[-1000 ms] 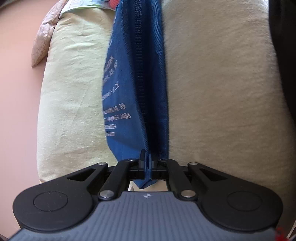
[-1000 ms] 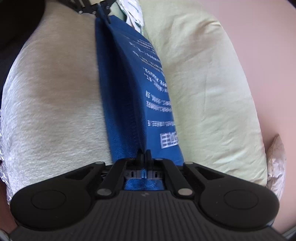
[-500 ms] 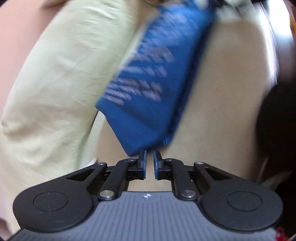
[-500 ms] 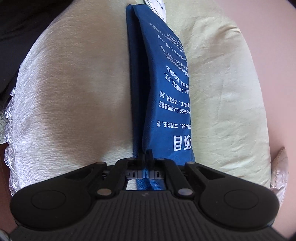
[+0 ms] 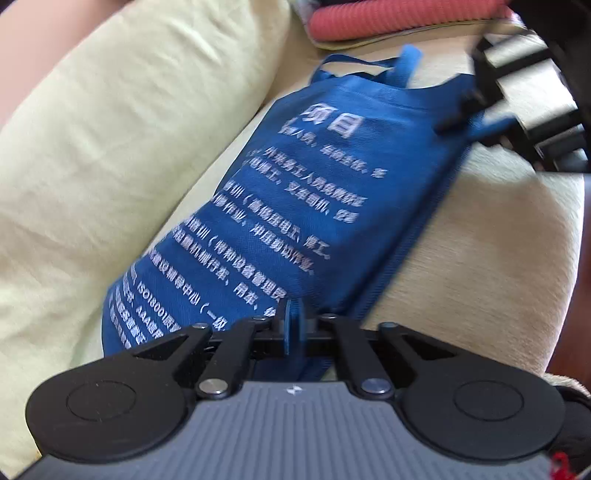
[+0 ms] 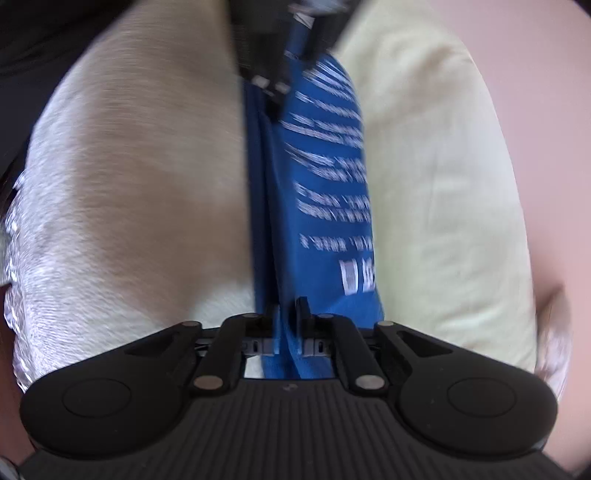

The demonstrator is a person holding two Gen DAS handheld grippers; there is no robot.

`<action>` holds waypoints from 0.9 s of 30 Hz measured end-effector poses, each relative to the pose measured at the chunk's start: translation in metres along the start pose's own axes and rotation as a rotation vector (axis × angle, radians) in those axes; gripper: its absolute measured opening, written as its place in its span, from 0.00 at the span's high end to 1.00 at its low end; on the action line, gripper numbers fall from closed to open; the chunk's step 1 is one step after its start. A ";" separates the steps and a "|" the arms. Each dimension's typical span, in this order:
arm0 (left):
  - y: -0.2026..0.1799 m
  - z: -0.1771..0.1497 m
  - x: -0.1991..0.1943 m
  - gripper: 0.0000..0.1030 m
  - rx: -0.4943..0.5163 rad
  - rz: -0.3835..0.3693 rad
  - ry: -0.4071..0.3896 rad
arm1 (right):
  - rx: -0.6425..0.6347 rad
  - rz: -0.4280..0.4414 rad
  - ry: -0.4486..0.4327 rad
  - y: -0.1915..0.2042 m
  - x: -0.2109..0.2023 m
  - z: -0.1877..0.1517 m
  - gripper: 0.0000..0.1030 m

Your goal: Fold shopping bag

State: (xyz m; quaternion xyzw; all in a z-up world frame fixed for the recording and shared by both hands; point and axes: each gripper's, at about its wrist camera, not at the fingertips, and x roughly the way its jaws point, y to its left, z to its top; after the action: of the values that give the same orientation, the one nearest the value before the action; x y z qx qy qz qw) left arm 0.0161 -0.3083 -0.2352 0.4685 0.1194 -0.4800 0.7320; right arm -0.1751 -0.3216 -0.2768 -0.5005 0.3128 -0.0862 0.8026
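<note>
On the sofa: blue non-woven shopping bag (image 5: 314,206) lying on beige seat cushion (image 5: 491,266)
Left gripper (image 5: 293,314): re-clamping the bottom edge after briefly letting go
Right gripper (image 6: 288,314): loosening, fabric sitting between parting jaws
Meaning: regripping for folding

Under my grippers is a beige sofa seat (image 5: 480,266), on it lies the blue shopping bag (image 5: 295,206) with white print, a pale yellow-green cushion (image 5: 122,147) leans just beside the bag, and at the far end rests a red ribbed thing (image 5: 388,16) on some paper.
</note>
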 end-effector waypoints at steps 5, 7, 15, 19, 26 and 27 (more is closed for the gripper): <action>0.001 -0.004 0.000 1.00 -0.022 -0.006 -0.012 | 0.308 -0.022 0.037 -0.030 -0.010 -0.003 0.80; -0.001 -0.007 -0.001 1.00 -0.009 -0.001 -0.020 | 0.239 -0.052 0.051 -0.017 -0.011 -0.002 0.78; 0.011 -0.016 -0.017 1.00 -0.035 -0.058 -0.025 | 0.066 -0.024 0.053 0.003 -0.002 -0.020 0.95; 0.014 -0.019 -0.020 1.00 -0.051 -0.073 -0.025 | 0.165 0.022 0.061 -0.012 -0.008 -0.018 0.91; 0.015 -0.020 -0.019 1.00 -0.042 -0.076 -0.043 | 1.028 0.219 -0.065 -0.120 -0.029 -0.018 0.74; 0.014 -0.020 -0.020 1.00 -0.039 -0.075 -0.044 | 1.104 0.247 -0.098 -0.125 -0.027 -0.015 0.75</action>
State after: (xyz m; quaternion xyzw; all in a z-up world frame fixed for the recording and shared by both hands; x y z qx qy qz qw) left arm 0.0234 -0.2789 -0.2257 0.4385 0.1302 -0.5150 0.7250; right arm -0.1837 -0.3813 -0.1625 0.0302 0.2398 -0.1191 0.9630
